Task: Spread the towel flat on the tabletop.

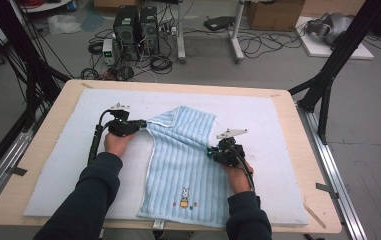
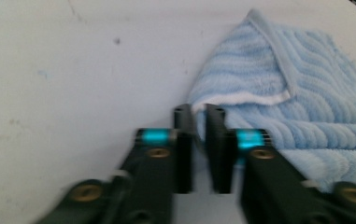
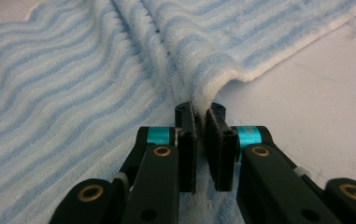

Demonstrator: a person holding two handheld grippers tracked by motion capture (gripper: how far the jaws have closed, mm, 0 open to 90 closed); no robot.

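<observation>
A workshop floor with computer towers (image 1: 134, 30) and loose cables lies beyond the wooden tabletop (image 1: 43, 145), which carries a white mat (image 1: 78, 165). In the high view, a blue striped towel (image 1: 185, 170) runs from mid-mat to the near edge, its far part folded over. The left gripper view shows the left gripper (image 2: 199, 114) narrow at the folded corner; whether it pinches cloth I cannot tell. In the right gripper view, the right gripper (image 3: 200, 114) nips a raised ridge at the towel's right hem. Soft, light and limp, the towel is best taken by hems or corners.
</observation>
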